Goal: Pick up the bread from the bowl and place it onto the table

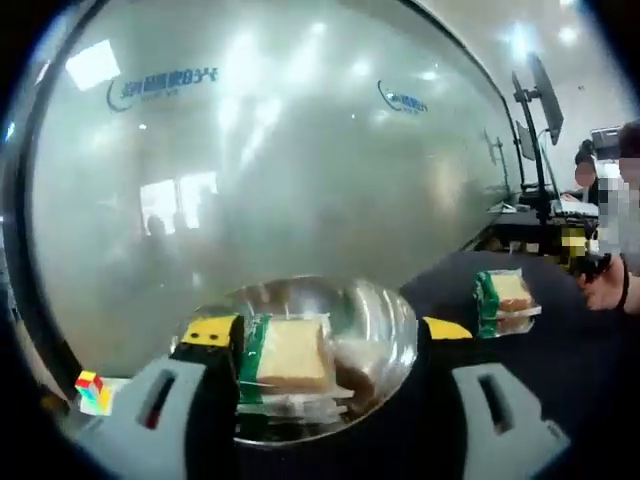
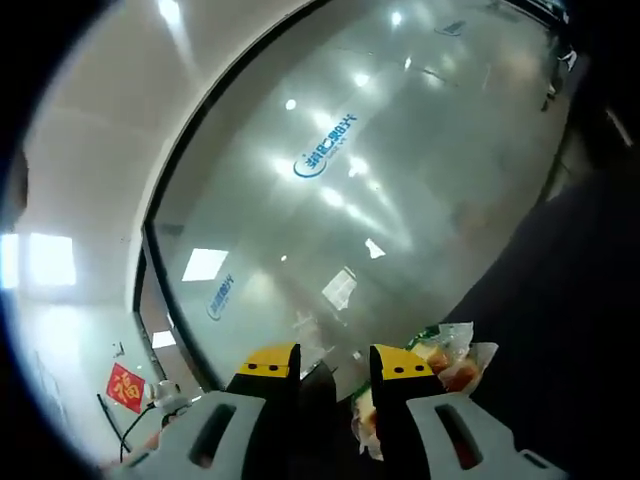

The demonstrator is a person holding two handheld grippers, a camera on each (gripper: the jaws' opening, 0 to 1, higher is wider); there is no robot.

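Left gripper view: spread-jawed left gripper (image 1: 328,335) frames clear-wrapped, green-edged bread (image 1: 290,358) in bowl (image 1: 395,330).

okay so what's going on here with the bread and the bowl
A person is moving wrapped bread out of a metal bowl with two handheld tools. The left tool is open around the bowl, where one wrapped bread lies. Another packet already lies on the dark table. The right tool is lifted, with a wrapped packet beside its jaw.
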